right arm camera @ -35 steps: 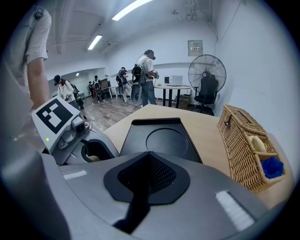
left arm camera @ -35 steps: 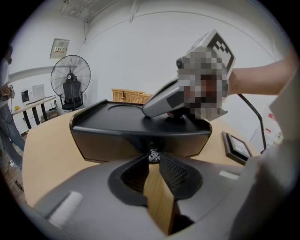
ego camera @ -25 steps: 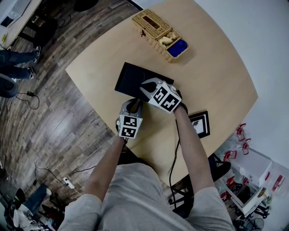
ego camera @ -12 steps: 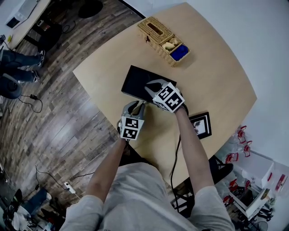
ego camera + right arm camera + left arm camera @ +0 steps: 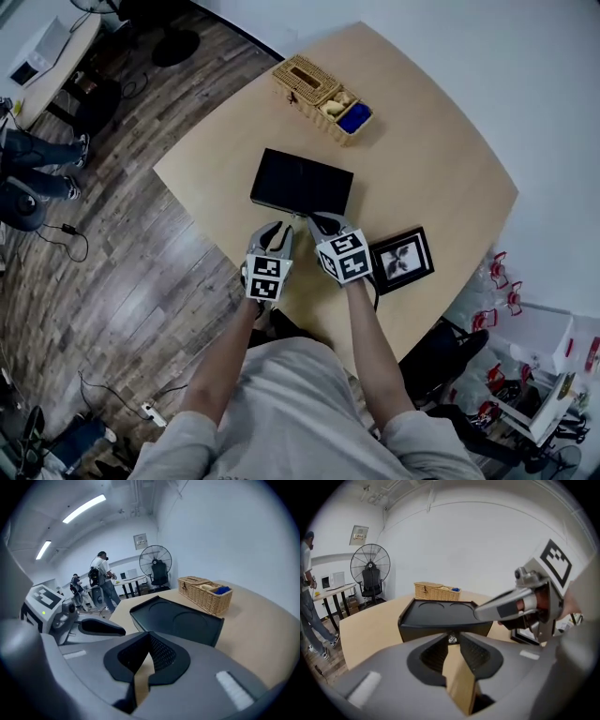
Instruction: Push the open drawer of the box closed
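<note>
Head view, looking steeply down: the black box sits at the middle of the frame on the pale wooden table. A wicker basket lies above it, and a picture frame lies at lower right. Both grippers hover just below the box's near edge, the left gripper beside the right gripper.

In the left gripper view the jaws stand narrow, with a thin wedge of tabletop showing between them. A small metal knob on the box front sits right at their tips, and I can't tell whether they touch it. In the right gripper view the jaws are pinched together at the tips on nothing, pointing at the box's near corner.

From here the drawer front looks nearly flush, so I can't say how far out it stands.

The box looks stiff and fairly light, with a smooth shell on a smooth table. I'd guess it will skate away if shoved hard. A flat, square push on the drawer face around the knob seems best, with the other gripper bracing the box.
</note>
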A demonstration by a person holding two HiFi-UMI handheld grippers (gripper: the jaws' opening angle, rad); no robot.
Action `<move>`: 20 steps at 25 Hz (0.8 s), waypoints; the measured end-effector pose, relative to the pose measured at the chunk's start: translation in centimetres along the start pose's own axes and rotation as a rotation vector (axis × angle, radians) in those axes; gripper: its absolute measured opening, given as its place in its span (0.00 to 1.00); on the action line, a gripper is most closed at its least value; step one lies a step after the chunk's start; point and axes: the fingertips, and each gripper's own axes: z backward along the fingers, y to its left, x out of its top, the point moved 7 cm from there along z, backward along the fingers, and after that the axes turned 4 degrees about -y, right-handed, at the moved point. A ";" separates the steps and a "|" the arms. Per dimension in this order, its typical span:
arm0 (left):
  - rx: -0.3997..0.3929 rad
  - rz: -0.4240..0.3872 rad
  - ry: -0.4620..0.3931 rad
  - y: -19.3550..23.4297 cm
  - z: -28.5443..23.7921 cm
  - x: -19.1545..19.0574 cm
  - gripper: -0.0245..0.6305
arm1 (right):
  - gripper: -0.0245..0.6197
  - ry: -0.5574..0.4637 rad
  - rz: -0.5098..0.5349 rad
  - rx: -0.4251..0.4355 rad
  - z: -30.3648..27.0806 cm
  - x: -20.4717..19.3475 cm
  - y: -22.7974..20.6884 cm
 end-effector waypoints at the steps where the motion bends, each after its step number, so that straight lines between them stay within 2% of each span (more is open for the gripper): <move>1: 0.001 0.005 -0.007 0.0 0.4 0.1 0.25 | 0.04 -0.004 -0.014 -0.018 0.4 -0.6 0.4; 8: 0.016 0.036 -0.047 -0.4 3.1 0.5 0.24 | 0.04 -0.047 -0.089 -0.105 3.1 -2.9 3.3; 20: -0.011 -0.018 -0.081 -0.6 5.9 1.7 0.24 | 0.04 -0.117 -0.138 -0.208 6.4 -4.2 5.4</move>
